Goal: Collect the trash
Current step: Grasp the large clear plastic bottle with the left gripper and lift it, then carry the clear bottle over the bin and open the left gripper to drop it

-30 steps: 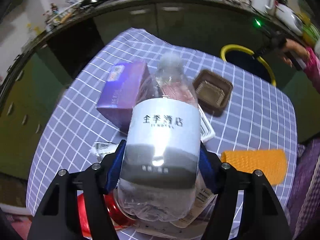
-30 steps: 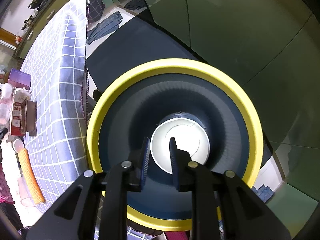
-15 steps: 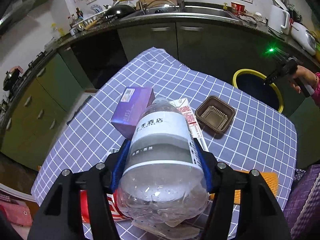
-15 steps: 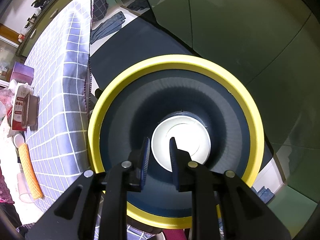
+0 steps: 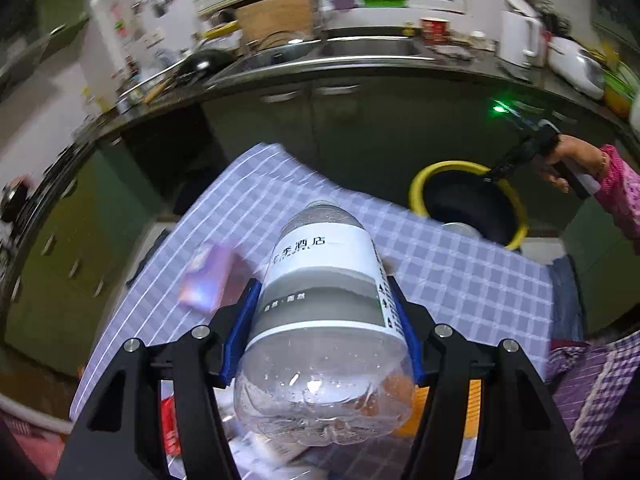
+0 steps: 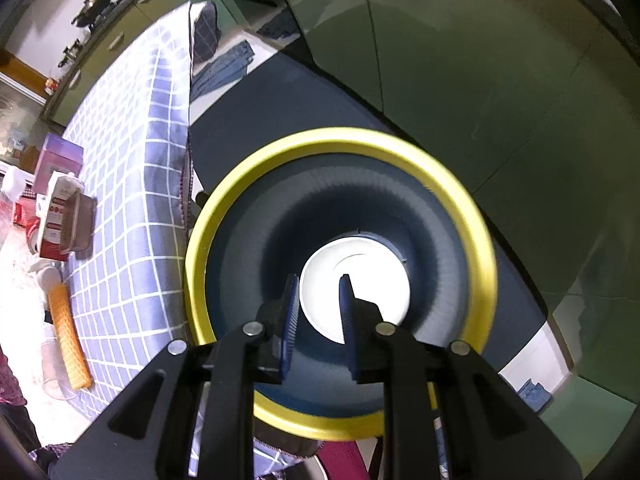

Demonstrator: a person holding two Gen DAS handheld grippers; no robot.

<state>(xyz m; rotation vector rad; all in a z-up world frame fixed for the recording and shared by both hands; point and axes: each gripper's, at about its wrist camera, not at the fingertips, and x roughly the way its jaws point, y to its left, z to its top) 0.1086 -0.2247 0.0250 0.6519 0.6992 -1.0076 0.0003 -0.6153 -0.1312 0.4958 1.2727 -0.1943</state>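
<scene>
My left gripper point(image 5: 320, 312) is shut on a clear plastic bottle point(image 5: 324, 304) with a white and grey label, held above the checked table, its neck pointing away toward the bin. The yellow-rimmed dark bin point(image 5: 468, 204) stands past the table's far edge. My right gripper point(image 6: 318, 300) hangs over that bin point(image 6: 340, 280), its jaws a narrow gap apart with nothing between them. A white paper cup or bowl point(image 6: 360, 284) lies at the bin's bottom. The right gripper also shows in the left wrist view point(image 5: 496, 172), over the bin's rim.
On the checked tablecloth point(image 6: 132, 184) lie a purple box point(image 5: 208, 276), a red and white carton point(image 6: 56, 216), a brown plastic tray point(image 6: 78, 220) and an orange mesh sleeve point(image 6: 68, 332). Green kitchen cabinets point(image 5: 328, 120) stand behind the table and bin.
My left gripper has lifted the bottle higher off the table and tipped it toward the bin. My right gripper has stayed over the bin and shifted slightly.
</scene>
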